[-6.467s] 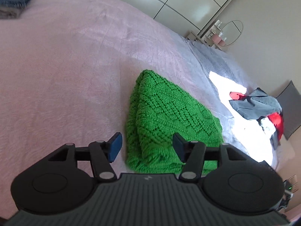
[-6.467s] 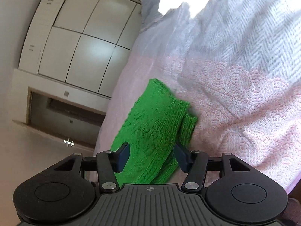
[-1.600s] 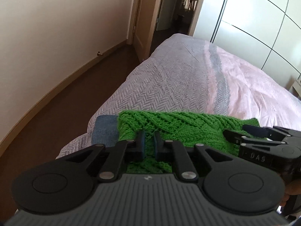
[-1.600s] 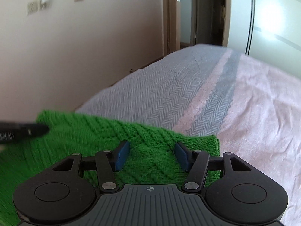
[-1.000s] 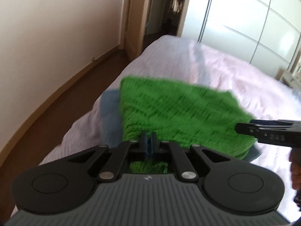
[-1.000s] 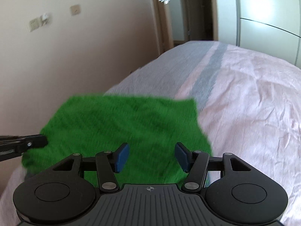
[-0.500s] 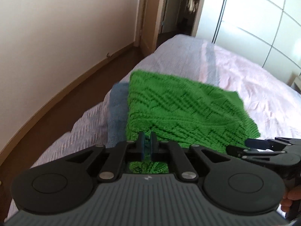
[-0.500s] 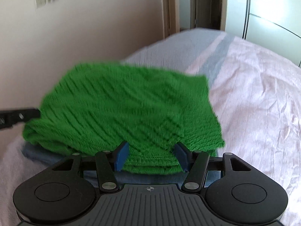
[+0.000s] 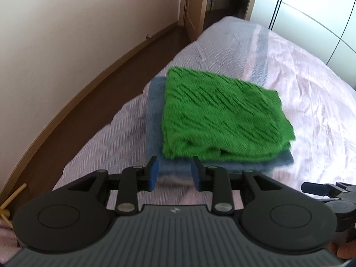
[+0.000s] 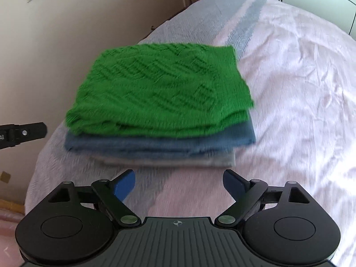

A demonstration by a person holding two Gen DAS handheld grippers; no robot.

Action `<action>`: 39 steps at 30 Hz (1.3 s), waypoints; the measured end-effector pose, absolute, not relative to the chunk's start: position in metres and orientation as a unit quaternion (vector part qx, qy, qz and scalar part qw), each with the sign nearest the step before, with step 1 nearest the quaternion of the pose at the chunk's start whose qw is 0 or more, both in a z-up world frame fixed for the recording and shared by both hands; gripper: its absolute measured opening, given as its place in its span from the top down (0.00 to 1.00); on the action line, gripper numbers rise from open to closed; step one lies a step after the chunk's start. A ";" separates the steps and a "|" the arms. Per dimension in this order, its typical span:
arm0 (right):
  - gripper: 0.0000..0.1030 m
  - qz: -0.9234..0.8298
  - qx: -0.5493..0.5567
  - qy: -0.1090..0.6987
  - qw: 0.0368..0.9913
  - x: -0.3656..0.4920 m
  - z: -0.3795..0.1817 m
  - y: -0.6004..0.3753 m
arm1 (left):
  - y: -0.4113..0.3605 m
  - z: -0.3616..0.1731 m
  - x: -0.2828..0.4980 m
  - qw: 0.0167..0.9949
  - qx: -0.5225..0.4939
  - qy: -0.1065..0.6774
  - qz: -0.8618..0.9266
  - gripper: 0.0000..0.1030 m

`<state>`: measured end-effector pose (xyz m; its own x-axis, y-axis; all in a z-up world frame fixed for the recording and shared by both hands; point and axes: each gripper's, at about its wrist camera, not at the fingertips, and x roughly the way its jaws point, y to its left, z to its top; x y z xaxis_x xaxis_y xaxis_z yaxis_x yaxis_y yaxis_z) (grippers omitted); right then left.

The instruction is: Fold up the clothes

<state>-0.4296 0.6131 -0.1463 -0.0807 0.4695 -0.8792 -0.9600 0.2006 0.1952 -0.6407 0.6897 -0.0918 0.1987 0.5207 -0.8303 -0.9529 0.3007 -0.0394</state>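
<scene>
Resting atop the blue folded garment (image 10: pixel 160 142) at twelve o'clock (bed (image 10: pixel 300 111) corner), your green sweater (image 10: pixel 162 89); left tongs (image 9: pixel 174 173) and right tongs (image 10: pixel 179 183) both spread, empty.

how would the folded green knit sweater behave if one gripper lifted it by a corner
The green sweater is a loose, chunky knit, so it would probably sag and unfold. It lies loose atop the blue garment, so a push would likely slide it off. Each open hand-held gripper is clear of it.
</scene>
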 end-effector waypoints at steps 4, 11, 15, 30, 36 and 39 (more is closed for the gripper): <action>0.14 0.570 -0.264 0.472 0.618 -0.428 -0.128 0.596 | 0.668 -0.071 -0.638 0.713 -0.281 0.382 0.516 0.62; 0.01 0.583 -0.249 0.451 0.629 -0.419 -0.087 0.570 | 0.630 -0.030 -0.630 0.718 -0.255 0.372 0.531 0.56; 0.01 0.580 -0.261 0.447 0.629 -0.413 -0.075 0.551 | 0.603 -0.015 -0.624 0.719 -0.254 0.361 0.537 0.56; 0.01 0.608 -0.238 0.418 0.632 -0.390 -0.032 0.465 | 0.496 0.020 -0.600 0.711 -0.222 0.345 0.572 0.37; 0.01 0.589 -0.239 0.388 0.667 -0.389 -0.020 0.447 | 0.468 0.028 -0.594 0.702 -0.228 0.331 0.588 0.37; 0.01 0.593 -0.240 0.386 0.665 -0.387 -0.013 0.437 | 0.455 0.032 -0.594 0.696 -0.230 0.324 0.598 0.37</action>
<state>-0.3865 0.4370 -0.0125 -0.0007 0.6025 -0.7981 -0.9737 0.1815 0.1378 -0.5935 0.4554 0.0322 0.0750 0.6830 -0.7266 -0.9814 0.1798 0.0676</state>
